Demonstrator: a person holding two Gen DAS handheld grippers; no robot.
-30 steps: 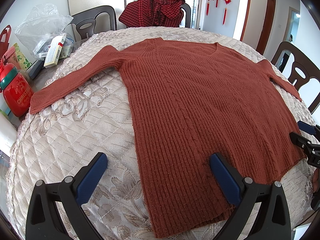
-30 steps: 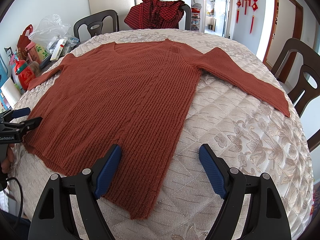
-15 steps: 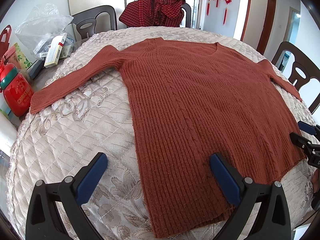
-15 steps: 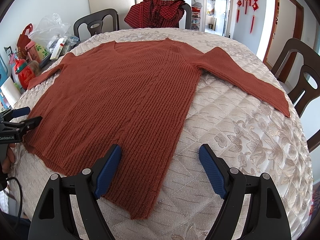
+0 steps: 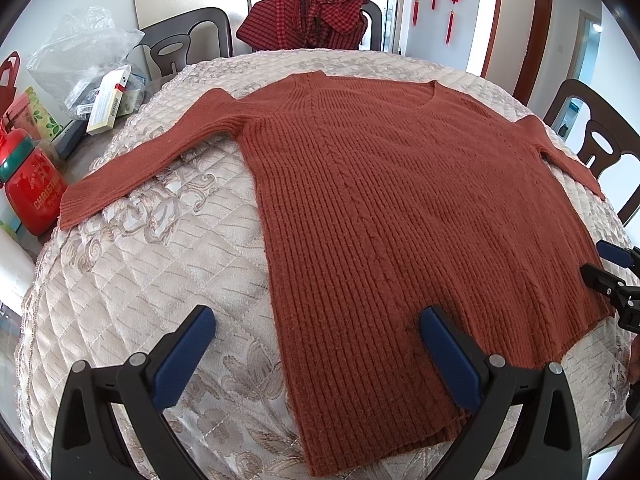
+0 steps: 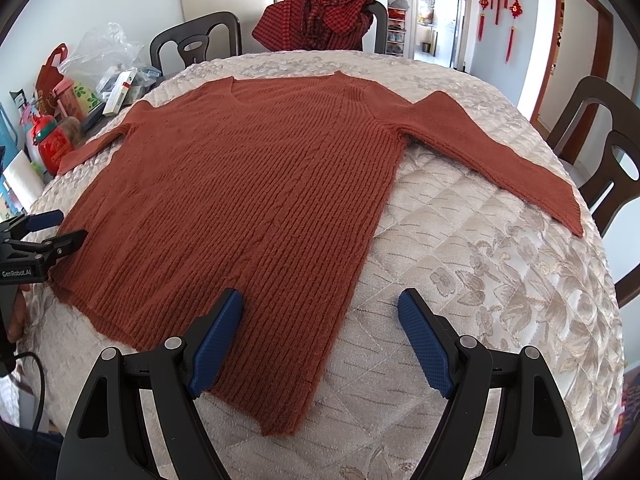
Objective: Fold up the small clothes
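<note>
A rust-red ribbed knit sweater [image 5: 400, 208] [image 6: 248, 200] lies flat on a round table under a cream quilted cloth [image 5: 132, 272] [image 6: 500, 280], both sleeves spread outward. My left gripper [image 5: 316, 322] hovers open over the sweater's lower left corner, its right pad above the knit, its left pad above the cloth. My right gripper [image 6: 320, 310] is open over the lower right corner, its left pad above the knit. Each gripper also shows at the other view's edge: the right gripper [image 5: 612, 268], the left gripper [image 6: 52, 228]. Nothing is held.
A red checked garment [image 5: 304, 16] hangs on a far chair. Clutter sits at the table's left: a red jar [image 5: 34, 192], boxes, a plastic bag [image 5: 80, 52]. Dark chairs [image 6: 600, 148] ring the table. A hand shows by the left gripper's handle.
</note>
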